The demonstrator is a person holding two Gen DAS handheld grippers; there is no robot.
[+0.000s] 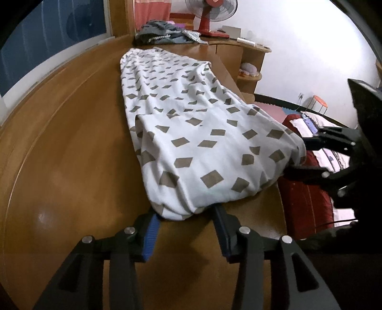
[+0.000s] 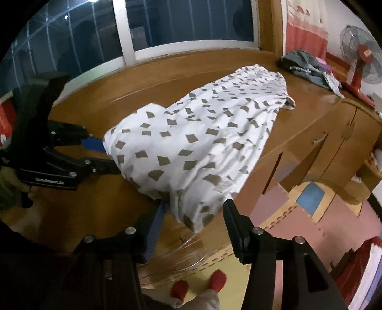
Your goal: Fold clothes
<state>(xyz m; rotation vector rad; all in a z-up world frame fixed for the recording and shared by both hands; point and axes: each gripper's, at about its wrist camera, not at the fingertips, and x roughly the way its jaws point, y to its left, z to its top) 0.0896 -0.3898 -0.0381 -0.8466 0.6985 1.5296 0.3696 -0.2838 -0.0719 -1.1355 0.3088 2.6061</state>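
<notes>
A white garment with brown diamonds (image 1: 191,124) lies lengthwise on the wooden table (image 1: 71,155). Its near end is bunched up, and one side hangs over the table's edge (image 2: 214,190). My left gripper (image 1: 186,212) is open. Its fingers stand wide apart on either side of the near end, and the cloth covers their tips. My right gripper (image 2: 194,202) is open too, and a hanging fold of the garment (image 2: 186,143) drops between its fingers at the table's edge. Each gripper shows in the other's view: the right gripper (image 1: 296,157) at the garment's corner, the left gripper (image 2: 107,156) at its end.
A pile of dark clothes (image 1: 162,33) and a red fan (image 1: 207,16) sit at the table's far end. Beside the table are a cabinet with shelves (image 2: 334,143), a bed with a red cover (image 1: 308,190) and foam floor mats (image 2: 310,214). A person's feet in red socks (image 2: 198,286) stand below.
</notes>
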